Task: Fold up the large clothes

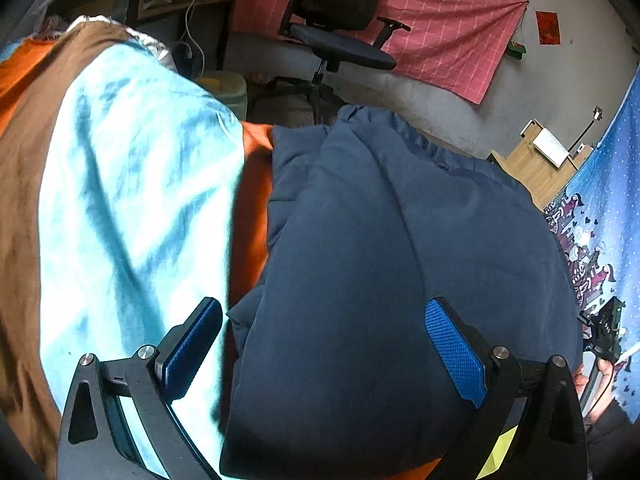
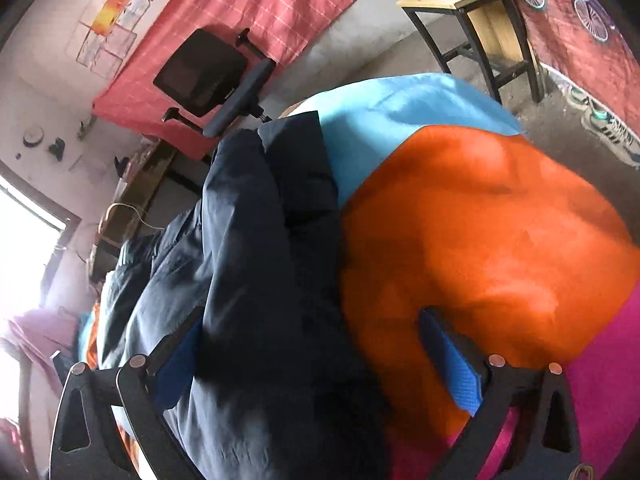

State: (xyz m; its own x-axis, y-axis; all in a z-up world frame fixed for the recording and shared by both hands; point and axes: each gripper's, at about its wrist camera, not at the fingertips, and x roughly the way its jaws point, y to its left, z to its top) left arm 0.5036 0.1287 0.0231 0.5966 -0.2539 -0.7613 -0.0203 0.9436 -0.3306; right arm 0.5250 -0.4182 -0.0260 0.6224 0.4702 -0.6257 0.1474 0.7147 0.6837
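Note:
A dark navy garment [image 1: 392, 264] lies spread over an orange cloth [image 1: 254, 200] in the left wrist view, with a light blue tie-dye cloth [image 1: 132, 208] to its left. My left gripper [image 1: 324, 324] hangs open just above the navy fabric, nothing between its blue pads [image 1: 454, 354]. In the right wrist view the same navy garment [image 2: 260, 280] is bunched and folded down the middle. My right gripper [image 2: 312, 332] is open, the navy fabric lying between its wide-apart fingers. The orange cloth [image 2: 480, 248] lies to the right.
A black office chair [image 1: 340, 28] stands behind the pile before a red checked cloth [image 1: 440, 24] on the wall. A wooden stool [image 2: 476, 12] and a wooden desk [image 1: 540, 168] stand nearby. A pink cloth [image 2: 600, 380] and light blue cloth [image 2: 400, 120] lie under the orange one.

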